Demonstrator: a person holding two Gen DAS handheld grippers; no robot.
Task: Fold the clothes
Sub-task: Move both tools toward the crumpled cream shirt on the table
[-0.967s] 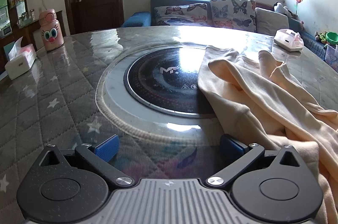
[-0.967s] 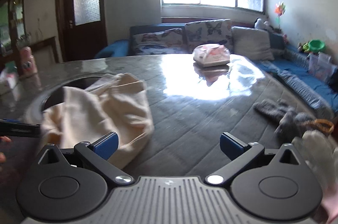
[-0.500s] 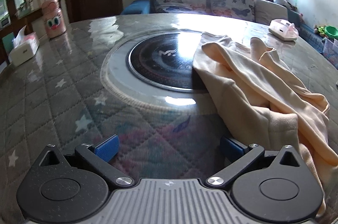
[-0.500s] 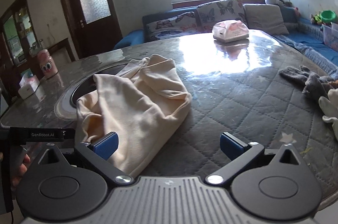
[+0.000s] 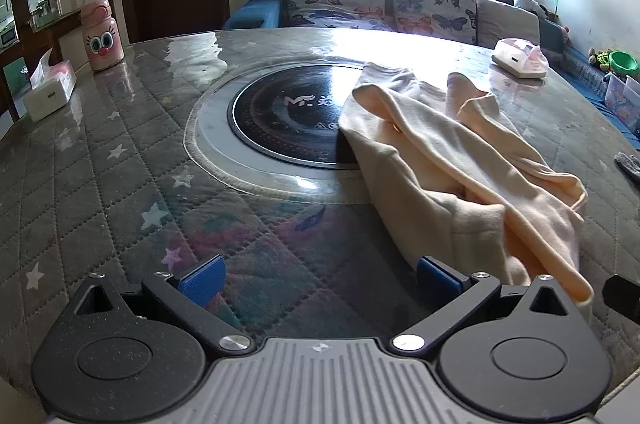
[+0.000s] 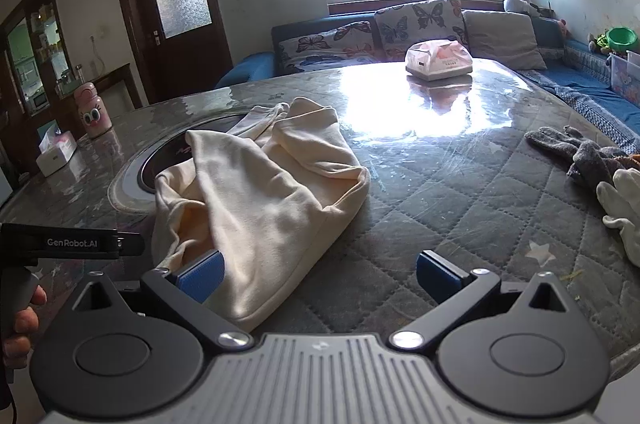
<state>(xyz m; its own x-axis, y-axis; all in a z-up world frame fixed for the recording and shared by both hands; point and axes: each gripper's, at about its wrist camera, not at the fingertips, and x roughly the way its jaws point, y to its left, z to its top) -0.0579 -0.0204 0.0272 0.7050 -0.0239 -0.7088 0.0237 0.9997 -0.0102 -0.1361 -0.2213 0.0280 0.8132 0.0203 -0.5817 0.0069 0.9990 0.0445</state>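
Lying crumpled on the grey quilted, star-printed table cover (image 5: 100, 184), the cream cotton garment (image 5: 452, 176) spreads ahead and to the right of the left gripper (image 5: 318, 276), whose blue-padded jaws stand wide apart with nothing between them. One edge of the cloth overlaps the round black glass cooktop (image 5: 288, 128) set into the table straight ahead of those jaws, and the near hem ends just beside the right-hand pad. In the right wrist view the same garment (image 6: 260, 200) sits ahead and to the left of the right gripper (image 6: 318, 276); its jaws are likewise spread and empty, the left-hand pad resting against or just in front of the near fold of the cloth, contact not certain. The other black handheld gripper body (image 6: 68, 244) shows at the far left of that view, held by a hand (image 6: 24, 320). Farther ahead of the right jaws lies a pink-and-white tissue pack (image 6: 438, 60); to their right, a grey knitted piece (image 6: 580, 152) and a white glove-like cloth (image 6: 624, 208). Ahead and left of the left jaws stand a pink cartoon-faced bottle (image 5: 100, 40) and a white tissue box (image 5: 50, 88). Beyond the table runs a blue sofa with butterfly-print cushions (image 5: 400, 4).
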